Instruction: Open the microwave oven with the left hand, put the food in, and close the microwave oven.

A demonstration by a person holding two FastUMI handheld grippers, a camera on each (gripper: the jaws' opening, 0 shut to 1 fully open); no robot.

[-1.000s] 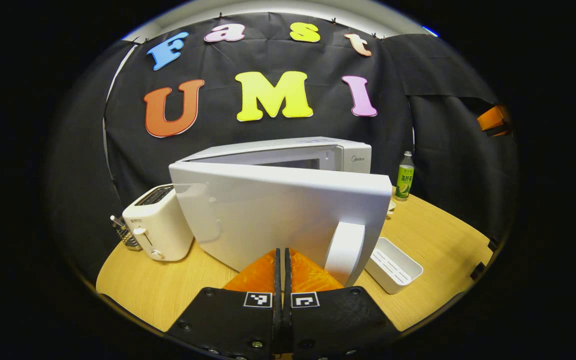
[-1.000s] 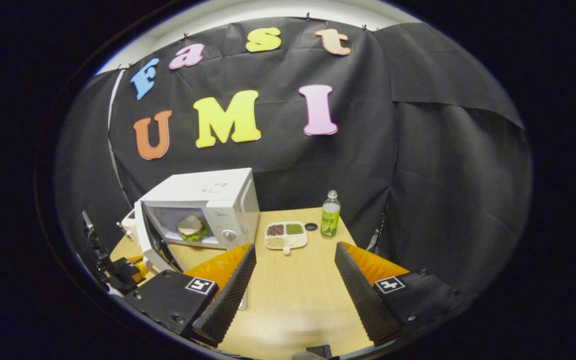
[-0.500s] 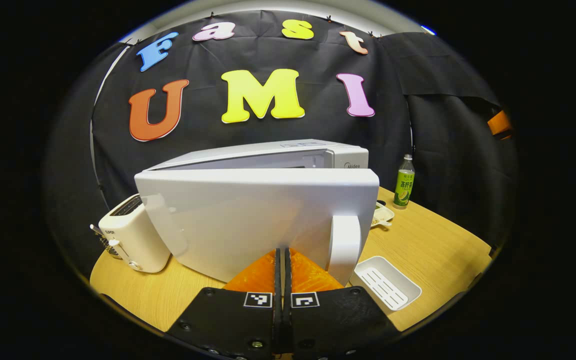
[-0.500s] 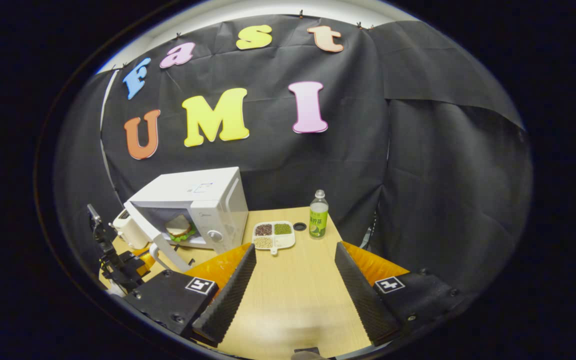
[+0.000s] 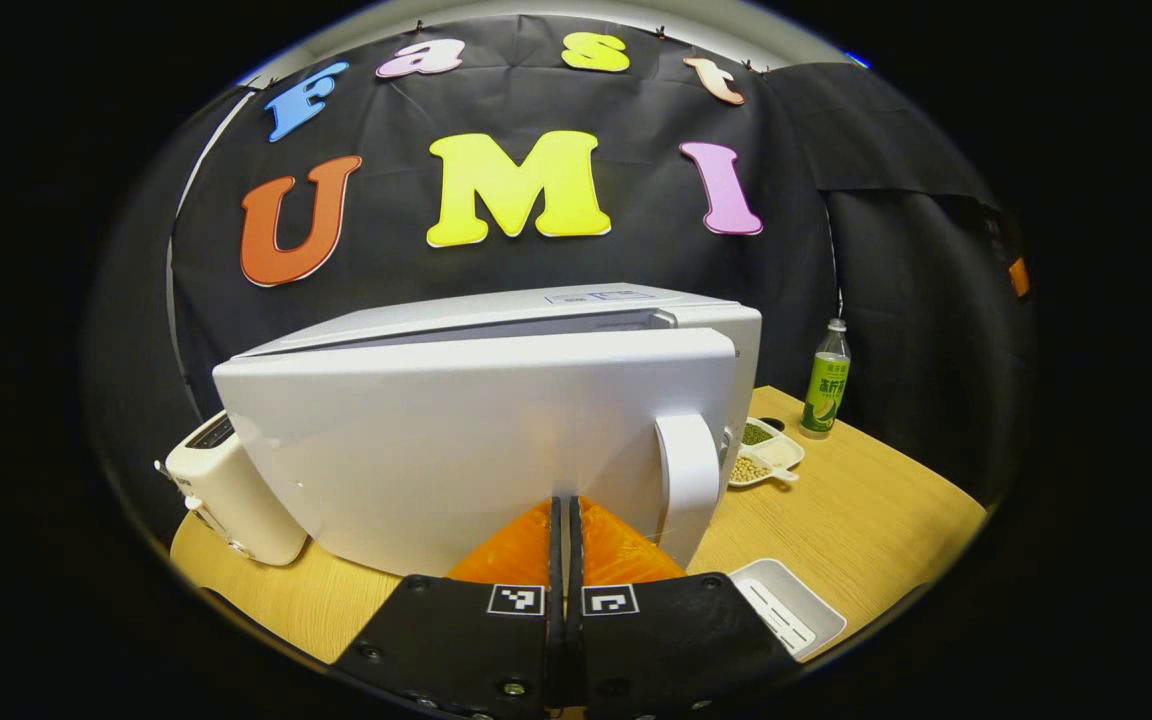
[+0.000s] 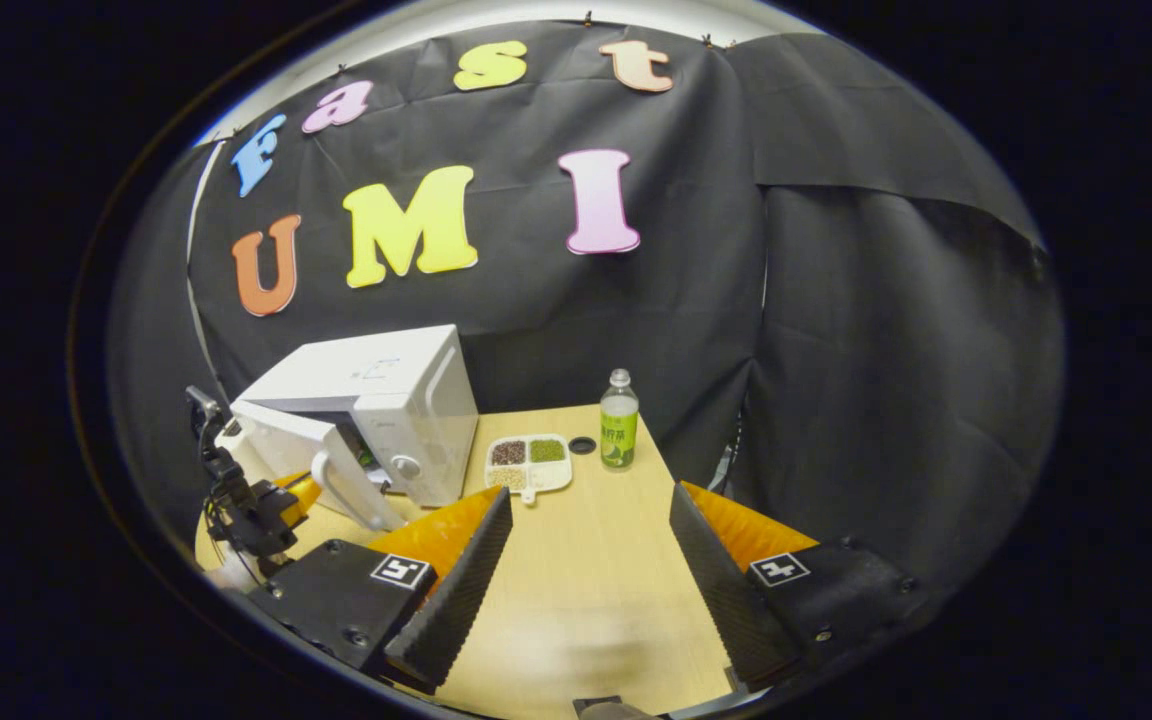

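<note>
Against the white microwave's rigid hinged door [image 5: 476, 440], the clenched left gripper [image 5: 566, 525] likely pushes best near its curved white handle [image 5: 688, 480].

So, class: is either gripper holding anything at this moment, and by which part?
Nothing is held. The left gripper, shut, pushes against the white microwave door; the right gripper is open over the wooden table.

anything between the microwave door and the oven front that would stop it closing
Nothing visible does. The left gripper is against the outside of the door, and the narrow gap to the microwave looks free in the right gripper view.
</note>
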